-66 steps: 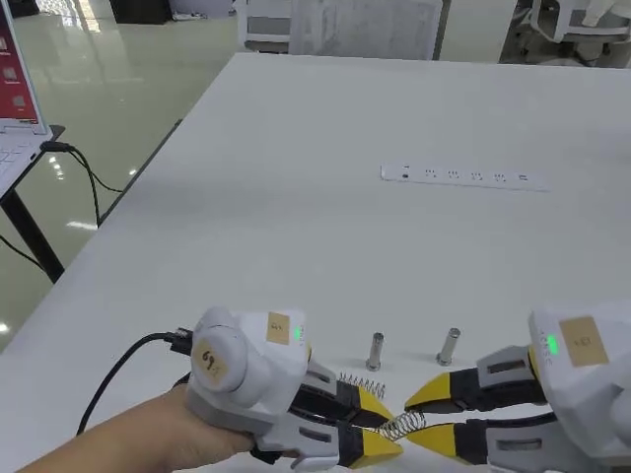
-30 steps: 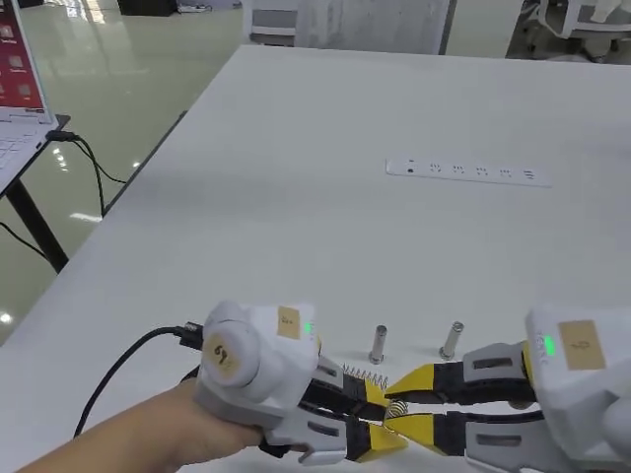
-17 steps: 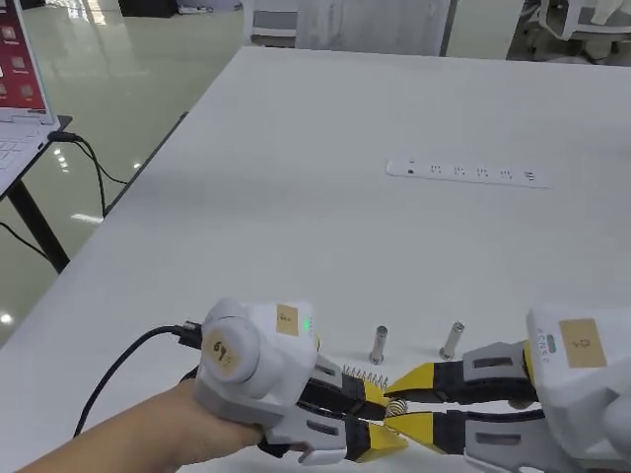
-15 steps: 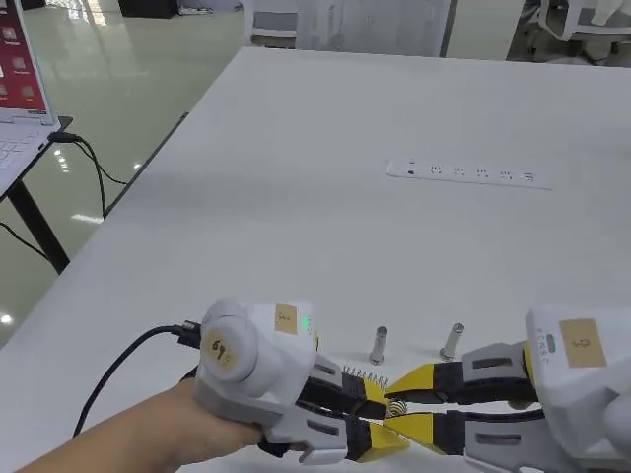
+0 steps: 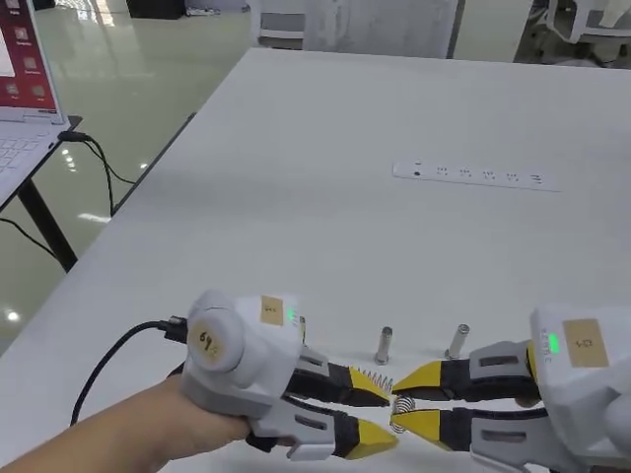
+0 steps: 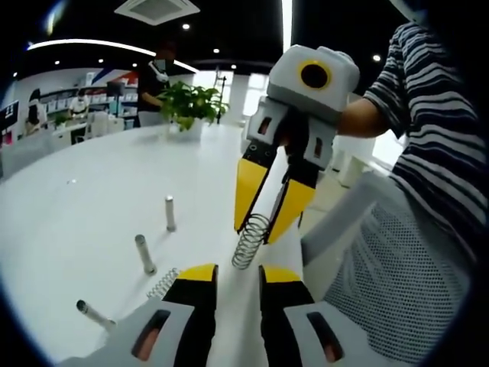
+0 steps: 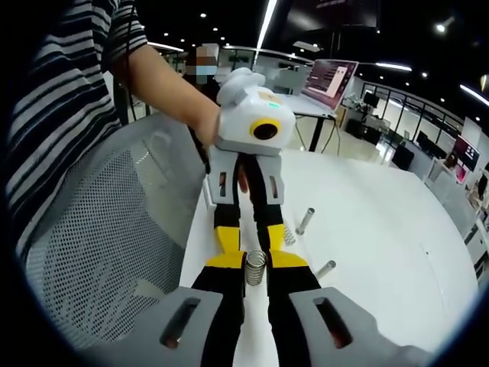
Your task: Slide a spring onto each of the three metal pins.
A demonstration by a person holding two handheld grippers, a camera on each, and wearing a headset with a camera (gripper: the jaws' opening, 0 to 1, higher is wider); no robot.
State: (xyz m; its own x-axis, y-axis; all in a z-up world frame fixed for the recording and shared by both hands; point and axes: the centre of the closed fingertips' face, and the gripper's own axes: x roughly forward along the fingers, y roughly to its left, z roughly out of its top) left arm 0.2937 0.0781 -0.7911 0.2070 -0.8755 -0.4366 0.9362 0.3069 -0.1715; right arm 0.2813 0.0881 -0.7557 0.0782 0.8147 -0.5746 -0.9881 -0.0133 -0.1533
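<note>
The counter (image 5: pixel 325 236) before me is broad and white, with a white power strip (image 5: pixel 476 177) lying flat far across it. Nearer me stand two metal pins, the left pin (image 5: pixel 384 346) and the right pin (image 5: pixel 458 341), and a loose spring (image 5: pixel 367 376) lies by the left one.

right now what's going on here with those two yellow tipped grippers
A person is working two hand-held grippers over a white workbench. The right gripper is shut on a small silver coil spring, holding it just in front of the open left gripper. The three short silver metal pins nearby are bare; none carries a spring yet. A second coil spring lies on the bench beside the left gripper.
</note>
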